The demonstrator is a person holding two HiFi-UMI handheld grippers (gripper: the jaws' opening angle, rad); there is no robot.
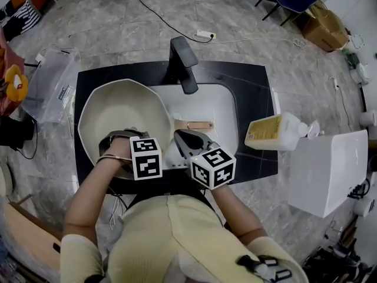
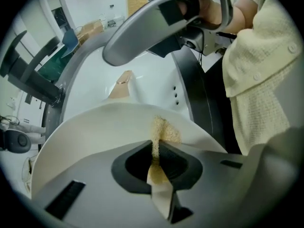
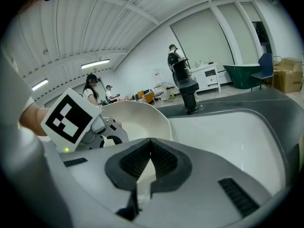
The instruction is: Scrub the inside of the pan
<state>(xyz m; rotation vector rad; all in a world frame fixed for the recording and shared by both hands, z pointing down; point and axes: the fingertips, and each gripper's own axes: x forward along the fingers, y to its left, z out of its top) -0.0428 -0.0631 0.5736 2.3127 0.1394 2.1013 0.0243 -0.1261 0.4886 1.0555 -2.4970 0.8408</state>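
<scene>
Sponge (image 2: 161, 129), tan and coarse, sits pinched between the jaws of my left tongs (image 2: 156, 146), which are clamped tight on it. Its free end stands up past the tips and lies against the cream inner wall of the pan (image 1: 118, 108), just under the rim on the side nearest the handle (image 1: 200, 125).

From the head view, the pan rests tilted in the left part of the white sink (image 1: 218, 108), its open side turned up toward me and its wooden-looking handle reaching out to the right over the basin. The black faucet (image 1: 184, 63) rises behind it from the dark countertop (image 1: 253, 75).

My right tongs (image 3: 149, 144) hang over the sink just beside the pan's rim, above the handle. Their ribbed pads meet at the tips, so they are closed, and I can make out nothing caught between them; only pale surface shows through the gap lower down. Each of my tongs carries its marker cube, and the two cubes sit close together at the near edge of the sink.

To the right, a yellow soap bottle (image 1: 274, 132) lies on its side at the end of the countertop.
</scene>
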